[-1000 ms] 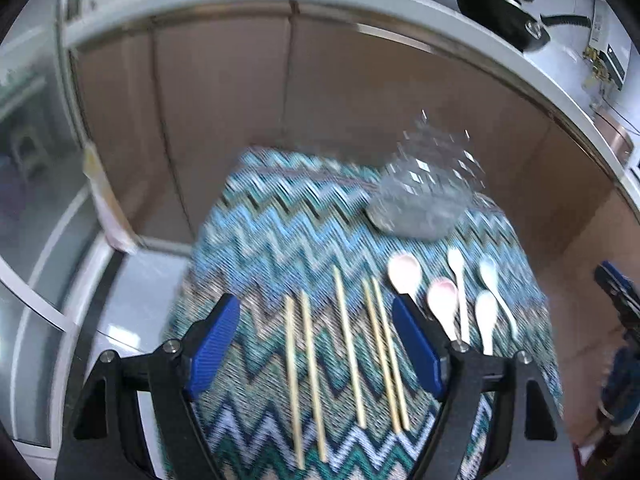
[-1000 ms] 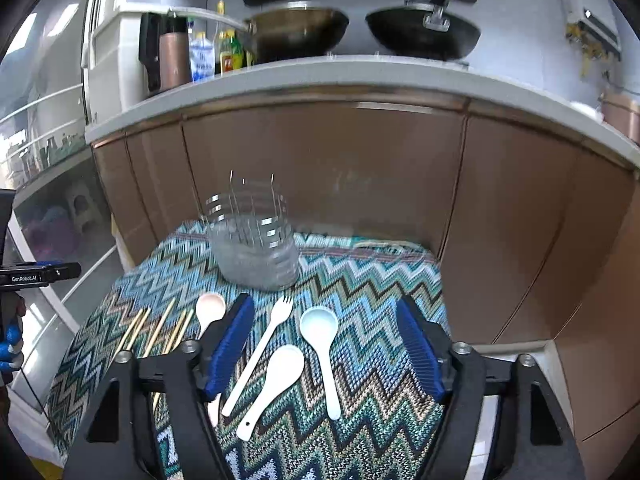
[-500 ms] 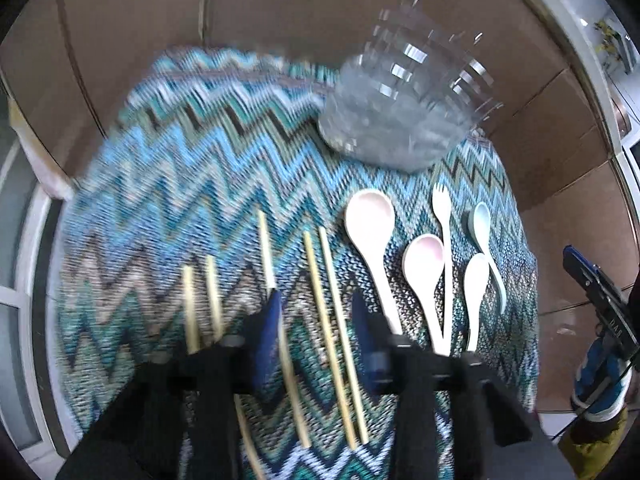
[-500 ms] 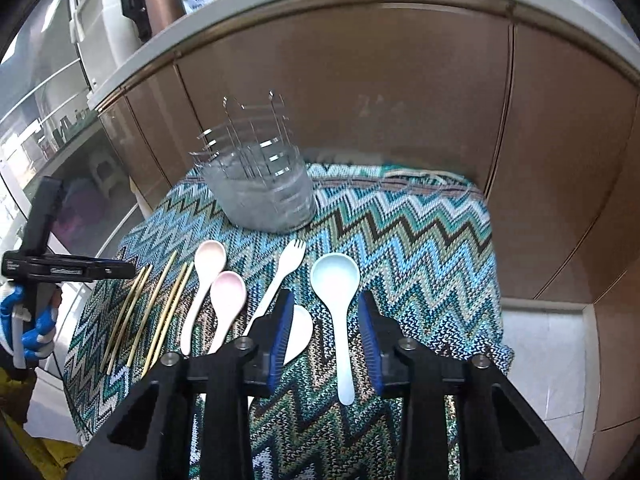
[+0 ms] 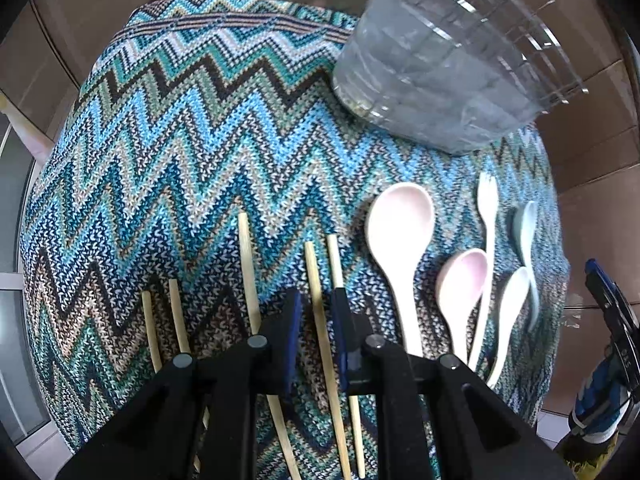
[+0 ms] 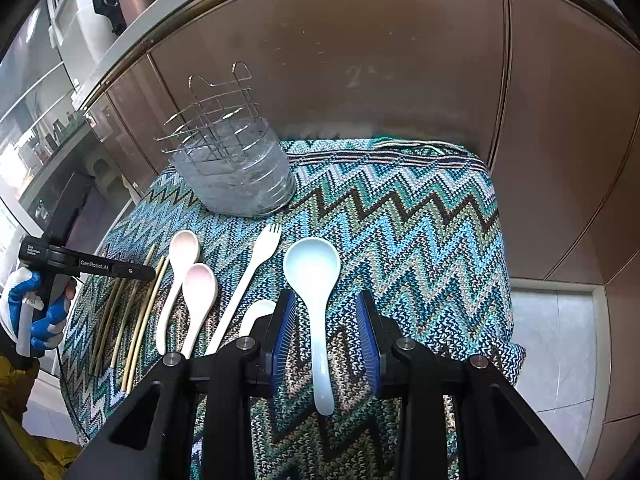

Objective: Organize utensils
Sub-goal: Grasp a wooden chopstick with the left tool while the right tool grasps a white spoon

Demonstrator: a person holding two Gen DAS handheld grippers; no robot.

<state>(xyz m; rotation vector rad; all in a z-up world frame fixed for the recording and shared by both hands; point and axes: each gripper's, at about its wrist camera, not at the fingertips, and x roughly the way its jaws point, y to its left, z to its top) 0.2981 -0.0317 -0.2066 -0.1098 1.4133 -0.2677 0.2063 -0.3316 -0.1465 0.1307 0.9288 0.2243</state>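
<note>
Straddling lengthwise utensils, narrowed unclosed jaws: left gripper (image 5: 316, 320) around chopstick (image 5: 320, 320), right gripper (image 6: 326, 332) around spoon (image 6: 316, 292).

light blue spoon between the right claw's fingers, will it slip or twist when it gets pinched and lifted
The light blue spoon looks glossy and smooth, so it may slip. The right claw straddles the thin handle while the broad bowl sits ahead, so it could tip bowl-down. It looks like rigid, light plastic and is unlikely to bend.

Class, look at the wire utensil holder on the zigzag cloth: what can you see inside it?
No utensil shows inside the wire utensil holder; its upper wire dividers stand bare. The frosted liner blurs the bottom, so that part stays unseen. Spoons, fork and chopsticks lie outside it on the zigzag cloth.
</note>
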